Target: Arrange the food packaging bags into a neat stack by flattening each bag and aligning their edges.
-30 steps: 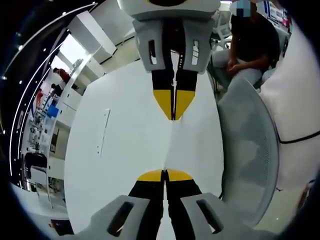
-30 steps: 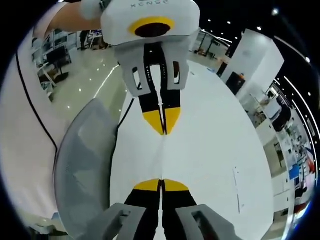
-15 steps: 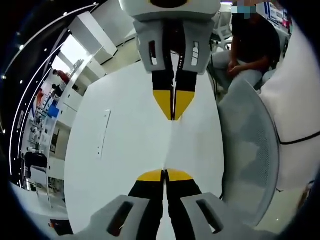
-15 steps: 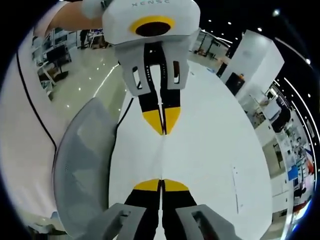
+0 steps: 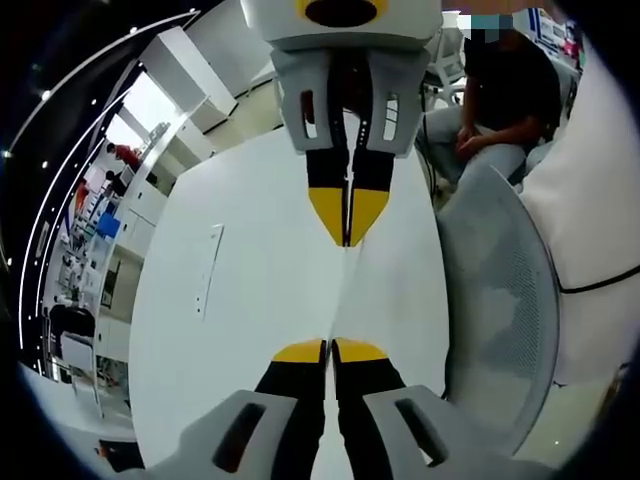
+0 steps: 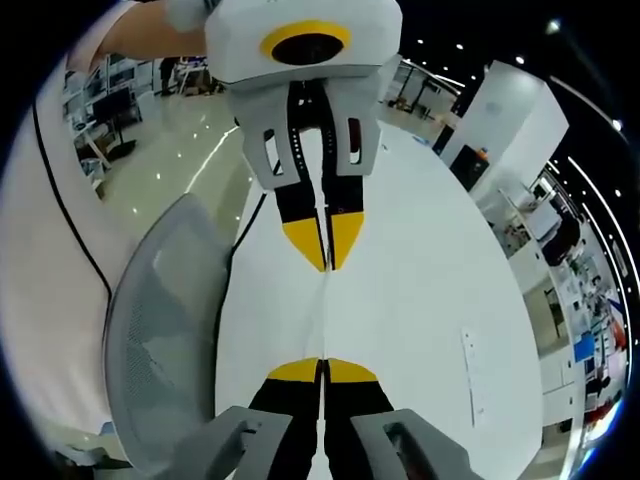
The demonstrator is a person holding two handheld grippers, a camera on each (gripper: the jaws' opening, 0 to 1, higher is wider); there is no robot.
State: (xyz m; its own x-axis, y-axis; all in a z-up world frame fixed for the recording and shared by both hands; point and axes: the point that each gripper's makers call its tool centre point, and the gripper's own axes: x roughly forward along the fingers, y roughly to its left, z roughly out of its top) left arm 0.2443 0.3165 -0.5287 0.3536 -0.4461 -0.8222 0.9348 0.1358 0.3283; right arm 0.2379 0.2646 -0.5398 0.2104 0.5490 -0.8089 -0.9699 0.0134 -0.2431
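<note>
Beside left gripper (image 5: 329, 347) (shut): seated person (image 5: 497, 100).

The white table (image 5: 250, 330) lies bare and open on the far side of both grippers. A grey mesh chair (image 5: 500, 310) crowds the table's near edge. The right gripper (image 5: 346, 235) and left gripper (image 6: 325, 262) face tip to tip, close together, blocking each other's forward path.

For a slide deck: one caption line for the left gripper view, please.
Left gripper and right gripper, both shut, face tip to tip over a white table beside a grey mesh chair.
</note>
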